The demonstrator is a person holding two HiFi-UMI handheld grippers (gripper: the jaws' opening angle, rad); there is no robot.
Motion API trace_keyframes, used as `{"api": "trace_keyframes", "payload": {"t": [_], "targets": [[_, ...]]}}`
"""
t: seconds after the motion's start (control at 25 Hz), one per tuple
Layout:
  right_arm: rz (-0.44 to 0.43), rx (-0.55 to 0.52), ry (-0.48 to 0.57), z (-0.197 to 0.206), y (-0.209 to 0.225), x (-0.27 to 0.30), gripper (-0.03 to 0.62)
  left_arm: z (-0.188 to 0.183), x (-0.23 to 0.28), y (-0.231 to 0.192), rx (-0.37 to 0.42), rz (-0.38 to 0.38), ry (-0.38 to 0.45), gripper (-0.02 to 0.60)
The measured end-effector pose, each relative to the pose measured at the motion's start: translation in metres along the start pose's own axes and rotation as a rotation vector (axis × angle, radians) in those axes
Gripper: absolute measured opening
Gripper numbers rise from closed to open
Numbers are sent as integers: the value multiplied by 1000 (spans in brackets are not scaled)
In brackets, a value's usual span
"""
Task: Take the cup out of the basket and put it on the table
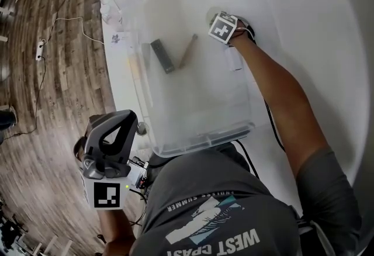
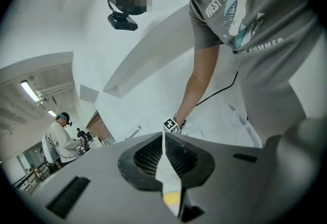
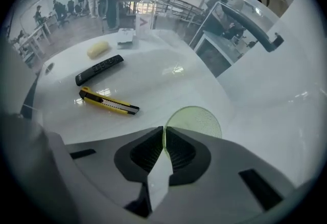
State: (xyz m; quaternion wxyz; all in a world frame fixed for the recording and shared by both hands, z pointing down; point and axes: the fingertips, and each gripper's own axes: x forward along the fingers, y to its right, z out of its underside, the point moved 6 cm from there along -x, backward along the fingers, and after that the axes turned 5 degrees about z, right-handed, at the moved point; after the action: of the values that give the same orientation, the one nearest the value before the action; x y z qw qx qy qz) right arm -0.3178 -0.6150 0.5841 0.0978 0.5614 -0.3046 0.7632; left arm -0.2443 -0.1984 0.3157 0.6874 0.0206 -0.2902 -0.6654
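White table (image 1: 327,44) under a clear basket (image 1: 201,141). Inside, by its wall, right gripper (image 3: 163,133) clenched on thin rim of green cup (image 3: 196,120); left gripper (image 2: 163,137) closed, empty. Probably slips or tips on lifting, being pinched only at edge.

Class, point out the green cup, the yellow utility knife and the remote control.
green cup (image 3: 200,119): right gripper view, its round face
yellow utility knife (image 3: 108,102): right gripper view, middle of handle
remote control (image 3: 99,69): right gripper view, middle of body

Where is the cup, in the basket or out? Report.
In the basket: the cup is inside its walls, with the right gripper shut on the rim.
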Motion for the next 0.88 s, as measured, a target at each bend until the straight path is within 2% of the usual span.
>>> {"api": "trace_keyframes", "payload": {"t": [0.2,0.48,0.68,0.88], "targets": [[45,8,79,-9,2,-34,28,-1,-3,-4,17,-4,12,26],[195,-28,276,-59,3,-150,28,9,-28,-12,27,-35,28,26],[253,-56,430,-104,-25,-231,28,25,-46,-17,39,-68,30,26],[250,-98,561,-161,-73,-303,28,36,-74,-28,36,-106,32,26]]}}
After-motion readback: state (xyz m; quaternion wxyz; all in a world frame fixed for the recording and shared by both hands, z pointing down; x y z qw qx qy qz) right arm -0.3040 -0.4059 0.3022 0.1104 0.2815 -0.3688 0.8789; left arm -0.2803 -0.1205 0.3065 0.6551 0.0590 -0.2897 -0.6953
